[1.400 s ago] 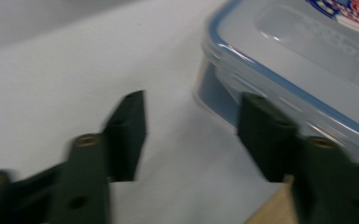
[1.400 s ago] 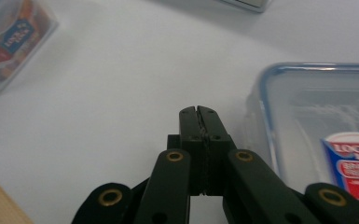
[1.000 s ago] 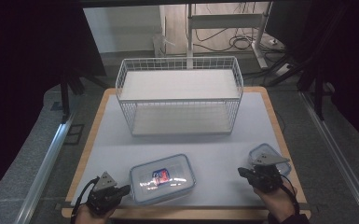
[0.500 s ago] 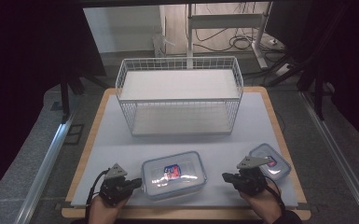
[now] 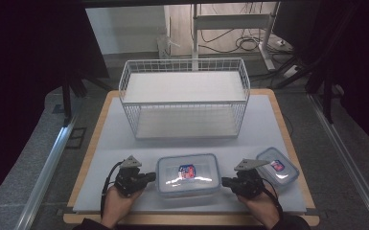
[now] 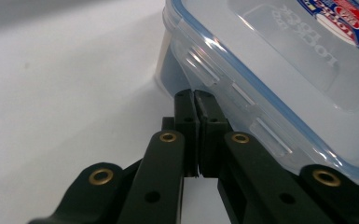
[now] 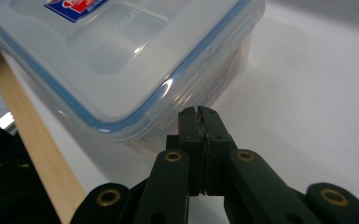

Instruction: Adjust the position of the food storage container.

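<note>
Near edge of bench point(image 5: 124, 143): two hands come in from bottom of high view, each w/ a hand-held gripper, both pointing inward at the large container between them.

Left hand-held gripper point(image 5: 149, 177): jaws pressed together, no gap seen betw. tips in left gripper view point(image 6: 195, 95). Nothing pinched. Tips sit right at the left side wall of the large container point(image 5: 188, 174), just under the lid's rim flap point(image 6: 224, 79); touching or a hair off, can't tell. Grey three-cornered plate on top, cable trailing back by the left hand point(image 5: 117, 203).

Right hand-held gripper point(image 5: 226, 181): jaws likewise closed tight on each other, empty, per right gripper view point(image 7: 197, 111). Tips at the container's right side, low against the wall beneath the blue-edged lid point(image 7: 121, 56); contact not certain. Right hand point(image 5: 261, 203) behind it, near bench front edge.

Large container: clear plastic, rectangular, lid on w/ blue seal line and red/blue label at centre. Sits flat on white bench mat, front-centre, betw. both grippers.

Small container point(image 5: 278, 166): same style, lidded, same kind of label; to the right and slightly behind the right gripper, near right edge of mat. Apart from the large one.

Farther back: white wire basket point(image 5: 184, 98), two-tier, upright at mid-bench, well apart from containers. Beyond the bench: floor w/ cables and a metal stand point(image 5: 230, 28).
</note>
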### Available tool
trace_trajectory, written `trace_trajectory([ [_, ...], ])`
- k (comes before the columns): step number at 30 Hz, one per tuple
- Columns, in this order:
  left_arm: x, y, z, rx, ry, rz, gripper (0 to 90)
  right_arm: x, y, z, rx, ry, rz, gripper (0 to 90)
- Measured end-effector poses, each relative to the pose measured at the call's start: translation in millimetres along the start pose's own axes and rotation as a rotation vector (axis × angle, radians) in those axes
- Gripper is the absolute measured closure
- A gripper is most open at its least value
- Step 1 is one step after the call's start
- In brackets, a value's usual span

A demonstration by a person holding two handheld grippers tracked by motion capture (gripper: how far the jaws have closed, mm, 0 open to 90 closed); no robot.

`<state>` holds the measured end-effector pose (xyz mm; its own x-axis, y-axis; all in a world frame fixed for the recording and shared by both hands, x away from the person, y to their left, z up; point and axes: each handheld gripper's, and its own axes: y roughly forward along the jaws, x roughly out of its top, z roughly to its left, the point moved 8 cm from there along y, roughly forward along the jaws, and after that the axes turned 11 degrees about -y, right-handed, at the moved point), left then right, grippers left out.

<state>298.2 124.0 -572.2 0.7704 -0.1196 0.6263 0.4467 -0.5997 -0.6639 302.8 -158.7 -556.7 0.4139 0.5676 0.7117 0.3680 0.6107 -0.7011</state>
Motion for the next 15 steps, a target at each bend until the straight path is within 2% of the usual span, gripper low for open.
trace_trajectory([
  [5, 11.8, 11.5, -2.6, 0.018, 0.026, 0.014, 89.6, -1.9, -2.4, -8.6, -0.038, 0.017, 0.005, 90.0],
  [9, 12.5, 12.1, -3.0, 0.015, 0.03, 0.013, 88.4, -2.3, -3.4, -11.9, -0.036, 0.013, 0.008, 89.6],
  [11, 11.0, 7.5, -2.8, 0.017, 0.038, 0.005, 84.3, -1.7, -5.2, -13.0, -0.047, -0.008, 0.009, 87.4],
  [12, 10.2, 3.5, -2.2, 0.029, 0.05, -0.004, 80.5, -1.3, -6.7, -13.8, -0.057, -0.022, 0.007, 85.9],
  [13, 8.5, -4.3, 0.9, 0.072, 0.082, -0.026, 72.9, -1.2, -12.8, -16.5, -0.079, -0.041, 0.002, 80.3],
  [15, 7.1, -8.8, 2.9, 0.088, 0.091, -0.039, 63.9, -1.5, -17.5, -19.2, -0.084, -0.055, -0.008, 74.4],
])
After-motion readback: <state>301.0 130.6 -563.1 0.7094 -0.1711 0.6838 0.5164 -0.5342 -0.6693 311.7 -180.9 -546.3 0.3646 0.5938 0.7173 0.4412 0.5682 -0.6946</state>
